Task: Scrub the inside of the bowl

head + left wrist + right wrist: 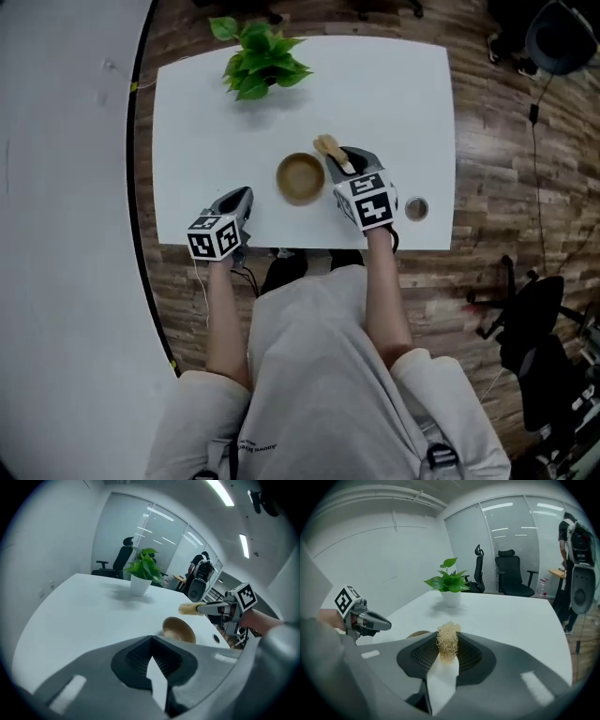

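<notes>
A wooden bowl [300, 176] stands upright near the front middle of the white table [394, 94]; it also shows as the bowl [178, 629] in the left gripper view. My right gripper [339, 161] is just right of the bowl, shut on a straw-coloured loofah scrubber [330, 150] that sticks out past its jaws. The scrubber [447, 641] fills the jaw gap in the right gripper view. My left gripper [240, 200] hovers at the table's front left, apart from the bowl, jaws closed with nothing between them. The right gripper [206, 608] appears above the bowl from the left.
A potted green plant [260, 58] stands at the table's far left. A small round cap-like object [416, 208] lies at the front right corner. Office chairs [513, 573] stand beyond the table, wooden floor around it.
</notes>
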Available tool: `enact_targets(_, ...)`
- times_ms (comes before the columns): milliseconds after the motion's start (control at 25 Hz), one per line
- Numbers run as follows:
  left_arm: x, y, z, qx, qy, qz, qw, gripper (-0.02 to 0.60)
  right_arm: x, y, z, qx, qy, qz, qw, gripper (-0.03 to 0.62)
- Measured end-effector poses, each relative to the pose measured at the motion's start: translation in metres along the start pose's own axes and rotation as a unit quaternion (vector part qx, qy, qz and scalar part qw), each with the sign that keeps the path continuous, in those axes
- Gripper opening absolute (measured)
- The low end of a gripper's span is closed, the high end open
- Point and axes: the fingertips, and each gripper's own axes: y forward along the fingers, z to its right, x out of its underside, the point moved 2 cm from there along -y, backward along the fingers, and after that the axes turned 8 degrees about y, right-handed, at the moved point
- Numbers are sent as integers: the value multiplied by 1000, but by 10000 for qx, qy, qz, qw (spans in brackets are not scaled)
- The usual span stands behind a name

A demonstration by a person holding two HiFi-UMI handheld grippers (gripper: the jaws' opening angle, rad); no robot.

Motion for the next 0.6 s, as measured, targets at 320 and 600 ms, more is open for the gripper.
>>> enact_targets(320, -42, 42, 12, 1150, 638, -92, 9913, 0, 34, -25, 11, 596, 500, 128, 9969, 126)
enact_targets(600, -42, 69, 21, 2029, 1290, -616, 9687, 0, 74, -46, -5, 1455, 1299, 311, 9803, 126)
